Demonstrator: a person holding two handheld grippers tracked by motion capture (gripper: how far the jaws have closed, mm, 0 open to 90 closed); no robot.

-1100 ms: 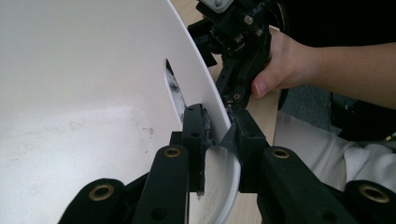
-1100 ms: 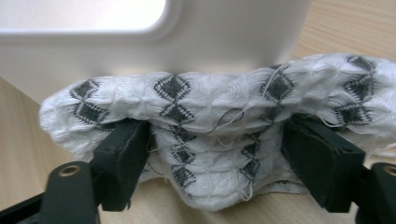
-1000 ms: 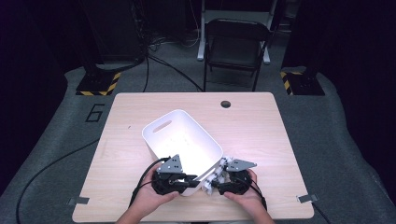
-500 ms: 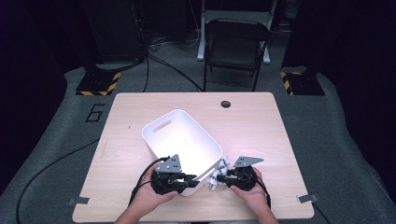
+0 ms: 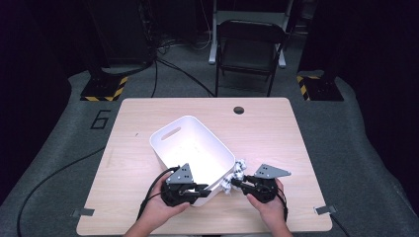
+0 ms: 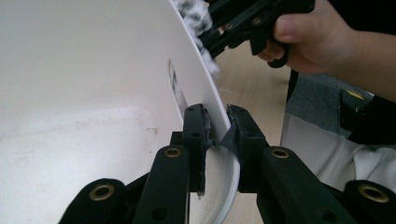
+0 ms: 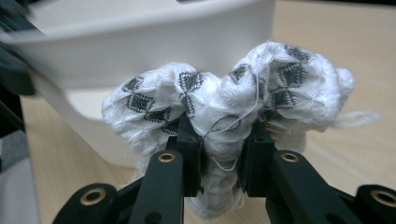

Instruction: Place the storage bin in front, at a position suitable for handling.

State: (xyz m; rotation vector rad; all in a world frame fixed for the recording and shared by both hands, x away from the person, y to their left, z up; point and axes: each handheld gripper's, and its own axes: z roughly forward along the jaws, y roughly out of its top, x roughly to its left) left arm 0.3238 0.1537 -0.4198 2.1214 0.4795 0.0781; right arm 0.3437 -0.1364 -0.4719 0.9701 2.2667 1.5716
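Observation:
A white plastic bin (image 5: 170, 131) stands tilted across the middle of the wooden table (image 5: 276, 128). My left gripper (image 5: 205, 190) is shut on the bin's near rim, one pad inside the wall (image 6: 93, 70) and one outside, as the left gripper view (image 6: 217, 128) shows. A bunched white cloth with dark diamond marks (image 5: 238, 170) hangs just off the bin's right near corner. My right gripper (image 5: 233, 182) is shut on that cloth (image 7: 219, 102). Its jaws (image 7: 223, 140) have just been closing, with the cloth squeezed between them. The bin's outer wall (image 7: 140, 42) is right behind the cloth.
A round cable hole (image 5: 239, 109) sits near the table's far edge. A black folding chair (image 5: 249, 44) stands behind the table. Bare tabletop lies left and right of the bin. Tape tabs (image 5: 323, 210) mark the near corners.
The right gripper has closed on the cloth and drawn it slightly up and to the right, away from the bin's corner. The left gripper and the bin have stayed put.

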